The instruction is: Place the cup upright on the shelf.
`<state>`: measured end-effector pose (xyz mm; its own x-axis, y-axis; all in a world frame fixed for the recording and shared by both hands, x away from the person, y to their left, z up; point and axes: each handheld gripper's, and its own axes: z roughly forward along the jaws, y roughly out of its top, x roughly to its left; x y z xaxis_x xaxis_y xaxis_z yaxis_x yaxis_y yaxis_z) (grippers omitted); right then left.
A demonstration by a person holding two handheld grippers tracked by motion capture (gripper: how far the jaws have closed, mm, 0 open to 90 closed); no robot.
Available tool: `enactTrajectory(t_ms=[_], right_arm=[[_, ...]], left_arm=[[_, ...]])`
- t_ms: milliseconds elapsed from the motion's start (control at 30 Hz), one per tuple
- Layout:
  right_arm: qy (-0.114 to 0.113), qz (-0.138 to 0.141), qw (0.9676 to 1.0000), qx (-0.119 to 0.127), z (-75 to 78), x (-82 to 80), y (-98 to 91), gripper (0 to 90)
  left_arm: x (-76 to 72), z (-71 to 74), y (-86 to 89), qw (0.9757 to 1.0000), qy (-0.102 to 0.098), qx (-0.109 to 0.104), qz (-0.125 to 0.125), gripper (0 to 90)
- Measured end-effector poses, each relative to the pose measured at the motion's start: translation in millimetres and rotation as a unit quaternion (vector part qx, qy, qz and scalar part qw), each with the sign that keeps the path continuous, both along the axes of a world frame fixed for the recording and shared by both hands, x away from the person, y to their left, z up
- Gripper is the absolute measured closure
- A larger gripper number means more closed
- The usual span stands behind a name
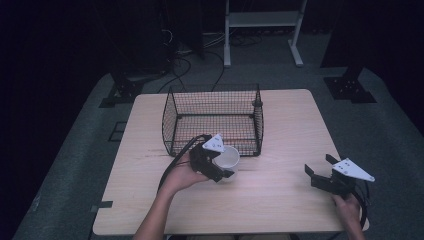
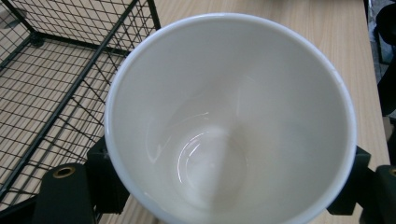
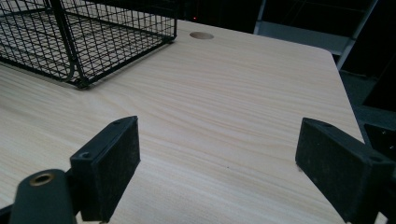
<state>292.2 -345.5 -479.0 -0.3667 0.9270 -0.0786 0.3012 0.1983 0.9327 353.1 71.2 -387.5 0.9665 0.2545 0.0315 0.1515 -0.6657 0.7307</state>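
A white cup (image 1: 229, 159) sits between the jaws of my left gripper (image 1: 221, 166), just in front of the black wire basket (image 1: 212, 91). In the left gripper view the cup (image 2: 224, 116) is seen from above, empty, mouth toward the camera. A black pad presses on each side of it, and my left gripper (image 2: 229, 184) is shut on it. The basket wall (image 2: 60, 70) lies to the cup's left. At the table's right front edge, my right gripper (image 1: 320, 168) stands open over bare wood. Its own view shows the right gripper (image 3: 224, 144) with wide jaws and nothing between them.
The basket stands empty at the middle back of the light wooden table (image 1: 285, 130); its near corner (image 3: 79, 70) appears in the right gripper view. A round hole (image 3: 201, 35) marks the tabletop's far side. Beyond the table, a white rack (image 1: 262, 20) and cables lie on the dark floor.
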Motion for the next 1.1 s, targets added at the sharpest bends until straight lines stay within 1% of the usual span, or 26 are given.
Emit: enactTrajectory(t_ms=[133, 300, 400, 433, 567, 733, 933, 1033, 1100], right_arm=[[0.001, 0.0, 1.0, 0.001, 0.0, 0.1, -0.2, 13.1], [0.002, -0.002, 1.0, 0.003, 0.1, 0.0, -0.2, 13.1], [0.002, -0.002, 1.0, 0.003, 0.1, 0.1, -0.3, 13.0], [0.002, -0.002, 1.0, 0.003, 0.1, 0.1, -0.4, 13.1], [0.002, -0.003, 1.0, 0.003, 0.1, 0.3, -0.5, 13.1], [0.003, -0.004, 1.0, 0.005, 0.1, 0.5, -0.7, 13.0], [0.003, -0.004, 1.0, 0.004, 0.1, 0.7, -0.8, 13.0], [0.005, -0.004, 1.0, 0.005, 0.1, 0.7, -0.7, 13.0], [0.004, -0.003, 1.0, 0.004, 0.1, 0.8, -0.8, 13.0]], left_arm=[[1.3, 4.0, 3.9, 1.0, 0.002, -0.003, 0.003, 21.1], [2.8, 11.2, 6.5, 1.0, 0.0, -0.002, 0.0, 21.1], [4.3, 16.5, 8.5, 1.0, 0.002, -0.007, -0.005, 21.1], [5.1, 18.5, 9.2, 1.0, 0.0, -0.006, -0.007, 21.1], [7.2, 25.0, 11.7, 0.9999, -0.001, -0.009, -0.005, 21.1], [11.9, 32.7, 15.2, 1.0, -0.004, -0.003, -0.004, 21.1], [17.4, 42.9, 20.1, 1.0, -0.008, -0.002, 0.0, 21.1], [20.9, 47.6, 23.5, 1.0, -0.006, -0.005, 0.001, 21.1], [23.1, 51.5, 25.6, 1.0, -0.009, -0.004, 0.002, 21.1]])
